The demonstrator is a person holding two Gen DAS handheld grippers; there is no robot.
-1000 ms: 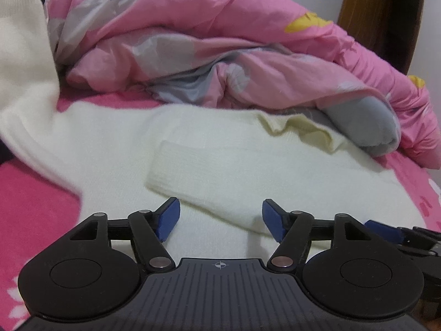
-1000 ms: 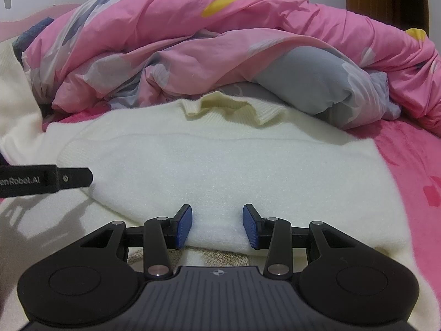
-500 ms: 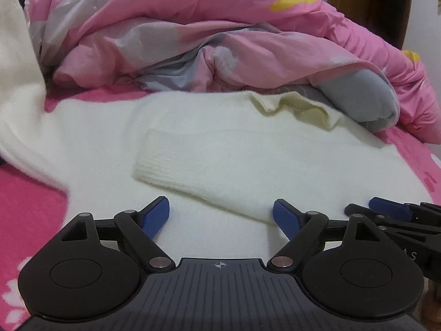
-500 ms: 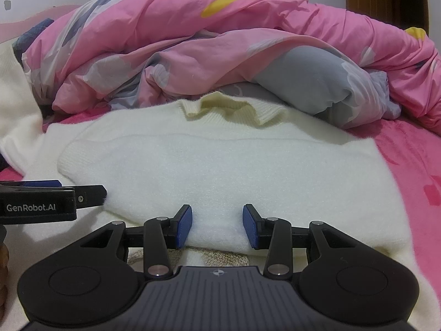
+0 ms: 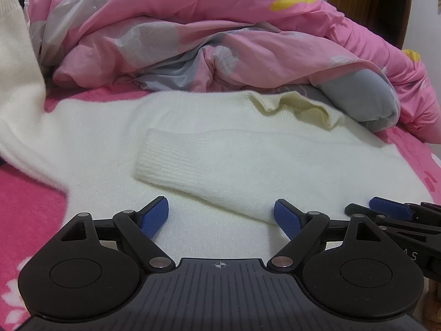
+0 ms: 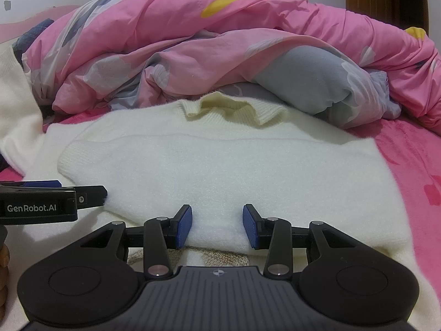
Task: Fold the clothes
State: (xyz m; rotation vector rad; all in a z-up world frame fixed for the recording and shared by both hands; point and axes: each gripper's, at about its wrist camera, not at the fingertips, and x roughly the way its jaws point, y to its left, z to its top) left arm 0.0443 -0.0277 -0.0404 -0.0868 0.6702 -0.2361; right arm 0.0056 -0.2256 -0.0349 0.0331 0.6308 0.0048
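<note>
Your cream sweater (image 5: 248,143) lies flat on the pink bed sheet (image 5: 24,207), collar (image 5: 297,104) toward the far side, where it meets the heap of pink and grey duvet (image 5: 206,35). 1 sleeve (image 5: 204,165) is folded across the body, its ribbed cuff pointing to the left of the left wrist view. A second stretch of cream knit runs up the left edge of that view; whether it belongs to the same sweater cannot be told.

Your left gripper (image 5: 220,215) hovers low over the sweater with its 2 blue pads spread wide, nothing between them; the right-hand pad sits just beside the lower edge of the folded sleeve.

Your right gripper (image 6: 217,226) has its pads partly apart, straddling the near edge of the folded sleeve (image 6: 220,179) without pinching it. A hand (image 6: 4,264) shows at the left margin of the right wrist view.
</note>
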